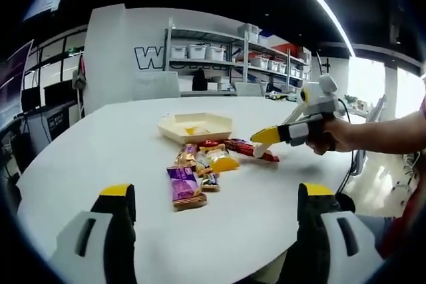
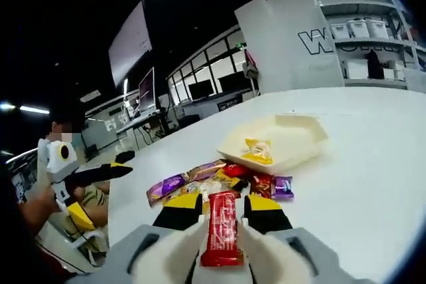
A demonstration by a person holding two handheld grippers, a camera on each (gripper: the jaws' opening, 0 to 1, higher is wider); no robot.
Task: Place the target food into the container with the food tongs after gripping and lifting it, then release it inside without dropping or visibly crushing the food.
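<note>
On the table (image 1: 100, 157), cream tray (image 2: 296, 139) holds one yellow-wrapped snack (image 2: 258, 151) (alone).

- Long red foil snack packet (image 2: 222, 229) lies lengthwise between the jaws of the right gripper (image 2: 223, 212).
- Heap of mixed wrapped snacks (image 2: 219, 181) sits just ahead of it on the round white table (image 2: 373, 164).
- Shallow cream hexagonal tray (image 2: 293, 139), a small yellow wrapped sweet (image 2: 258, 151) inside, lies beyond the heap.
- Left gripper (image 1: 216, 204) stands open, well short of the heap.

Left view low over table (image 1: 100, 144), farther back; right view close; both share tray (image 1: 196, 126) and snacks (image 2: 219, 184).
</note>
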